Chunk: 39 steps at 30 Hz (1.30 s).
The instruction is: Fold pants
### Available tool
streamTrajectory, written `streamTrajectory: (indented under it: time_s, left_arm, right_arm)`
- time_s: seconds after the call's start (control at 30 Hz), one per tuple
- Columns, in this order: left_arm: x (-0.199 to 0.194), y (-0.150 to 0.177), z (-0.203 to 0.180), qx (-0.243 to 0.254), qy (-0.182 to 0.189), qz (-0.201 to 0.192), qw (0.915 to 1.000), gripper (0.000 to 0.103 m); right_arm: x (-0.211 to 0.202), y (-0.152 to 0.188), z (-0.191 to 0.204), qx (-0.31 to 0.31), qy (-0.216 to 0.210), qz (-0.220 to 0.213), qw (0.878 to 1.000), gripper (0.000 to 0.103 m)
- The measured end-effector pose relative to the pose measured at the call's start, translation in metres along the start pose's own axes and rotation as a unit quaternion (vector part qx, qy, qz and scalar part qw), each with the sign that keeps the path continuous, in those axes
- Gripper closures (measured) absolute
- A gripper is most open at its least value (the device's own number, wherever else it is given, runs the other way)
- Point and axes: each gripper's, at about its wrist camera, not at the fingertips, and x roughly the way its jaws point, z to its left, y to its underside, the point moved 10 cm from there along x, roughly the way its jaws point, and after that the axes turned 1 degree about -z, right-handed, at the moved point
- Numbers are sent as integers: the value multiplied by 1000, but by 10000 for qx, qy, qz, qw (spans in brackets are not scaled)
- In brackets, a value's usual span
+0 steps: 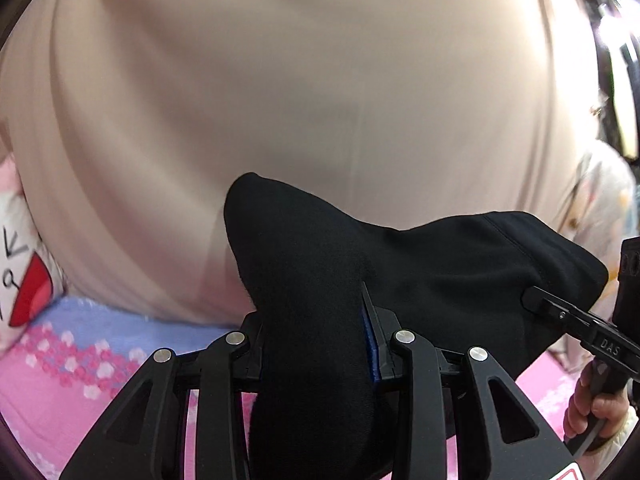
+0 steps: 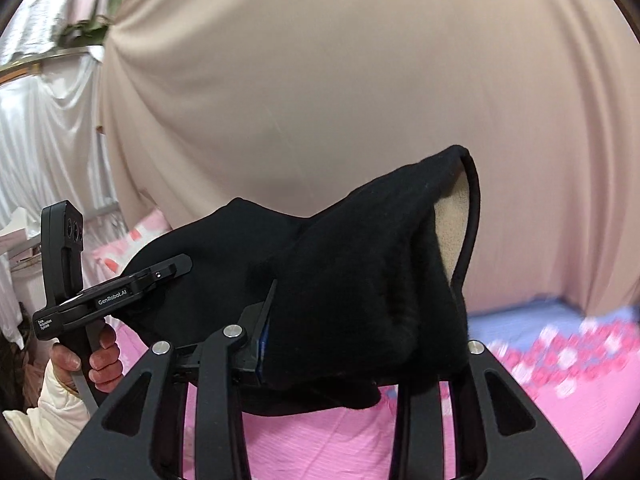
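Observation:
The black pants [image 1: 440, 264] hang in the air between my two grippers, above a pink bed cover. My left gripper [image 1: 316, 320] is shut on a thick bunch of the black cloth, which bulges out past its fingers. My right gripper [image 2: 344, 320] is shut on another bunch of the pants [image 2: 360, 272], whose cream fleece lining [image 2: 452, 216] shows at an upturned edge. Each gripper shows in the other's view: the right one [image 1: 532, 300] pinching the cloth at the right, the left one [image 2: 176, 268] at the left.
A beige curtain [image 1: 300, 80] fills the background close behind the pants. The bed cover [image 2: 320, 432] below is pink with a blue flowered band [image 1: 100, 332]. A cartoon pillow [image 1: 20, 272] lies at the far left. White drapes [image 2: 44, 128] hang at the left.

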Motion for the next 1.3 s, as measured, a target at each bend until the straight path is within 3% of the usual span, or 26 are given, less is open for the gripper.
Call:
streamTrajectory:
  time_s: [0.27, 0.43, 0.57, 0.67, 0.73, 0.77, 0.83, 0.9, 0.93, 0.97, 1.0, 1.07, 1.13, 1.2, 1.27, 1.3]
  left_arm:
    - [83, 81, 28, -80, -139, 840, 9963, 72]
    - [110, 136, 41, -109, -125, 1456, 9892, 71]
    - [115, 162, 47, -44, -198, 1679, 9856, 70]
    - [117, 179, 53, -150, -201, 1879, 9819, 63]
    - [118, 191, 55, -181, -187, 2092, 9775, 53]
    - [118, 198, 60, -219, -195, 2178, 9756, 48]
    - [103, 199, 75, -340, -324, 2165, 9751, 31]
    - [77, 194, 94, -257, -697, 2086, 9752, 27]
    - [56, 188, 108, -153, -954, 2017, 9747, 27]
    - [40, 181, 118, -65, -1252, 1951, 9727, 27]
    - [27, 172, 128, 55, -1521, 1862, 9707, 29]
    - [7, 134, 121, 296, -1642, 1575, 9733, 30]
    - [6, 99, 98, 328, -1635, 1307, 9773, 27]
    - [21, 75, 69, 284, -1482, 1196, 9813, 13]
    - [57, 67, 35, 280, -1180, 1384, 9829, 12]
    - [87, 74, 23, 283, -1159, 1630, 9794, 12]
  right_arm:
    - [68, 84, -55, 517, 108, 812, 9953, 70]
    - [89, 142, -79, 734, 203, 1399, 9872, 70]
    - [95, 183, -93, 854, 230, 1761, 9804, 69]
    - [97, 196, -92, 1033, 180, 2013, 9739, 59]
    - [92, 207, -98, 1360, 145, 2172, 9665, 45]
    - [87, 212, -101, 1491, 152, 2235, 9631, 34]
    - [65, 220, -113, 1827, 240, 2305, 9555, 29]
    - [30, 218, -125, 2033, 412, 2167, 9539, 30]
    - [9, 211, -132, 2070, 634, 1998, 9556, 35]
    - [-21, 198, -140, 1955, 1008, 1689, 9608, 53]
    - [-45, 184, -144, 1700, 1411, 1475, 9641, 64]
    - [-67, 150, -132, 1181, 1832, 1132, 9694, 73]
    - [-55, 123, -109, 881, 1713, 1028, 9759, 73]
    - [-16, 99, -77, 446, 1427, 1026, 9834, 73]
    - [32, 94, -63, -4, 1424, 1214, 9823, 73]
    - [58, 95, -59, -124, 1433, 1331, 9806, 73]
